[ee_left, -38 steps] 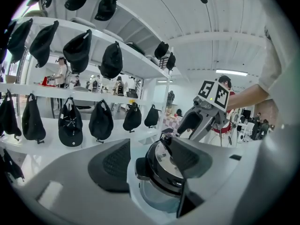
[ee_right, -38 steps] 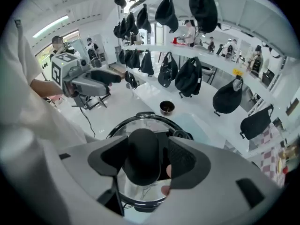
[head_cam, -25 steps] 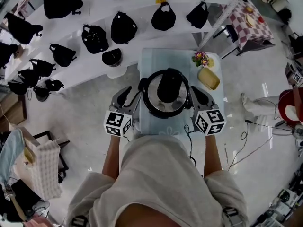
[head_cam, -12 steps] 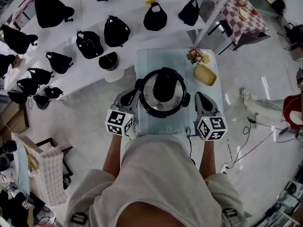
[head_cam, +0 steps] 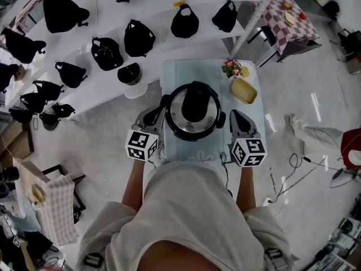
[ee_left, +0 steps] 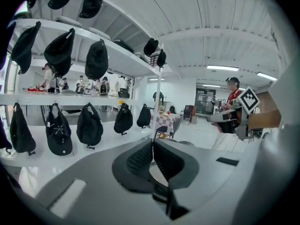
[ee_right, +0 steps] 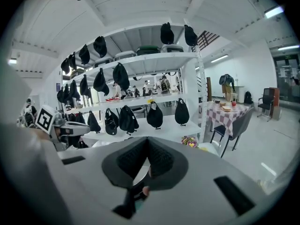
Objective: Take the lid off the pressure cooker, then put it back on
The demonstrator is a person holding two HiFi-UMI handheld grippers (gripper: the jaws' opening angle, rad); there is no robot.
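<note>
1. Finds lid (head_cam: 181, 116) seated on cooker (head_cam: 176, 133); fits lid not yet lifted or already refitted, so settles no next move.
2. Flanks cooker with left gripper (head_cam: 159, 110) and right gripper (head_cam: 232, 117), both pinched shut, holding nothing.
3. Shows cooker whole only in head view; confirms meeting pads only in gripper views.

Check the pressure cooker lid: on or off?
On. In the head view the lid covers the cooker, its black handle centred on top.

Looks along left tool (ee_left: 153, 144), jaws closed tip to tip; faces white shelf (ee_left: 70, 98) hung with black caps (ee_left: 58, 130).
</note>
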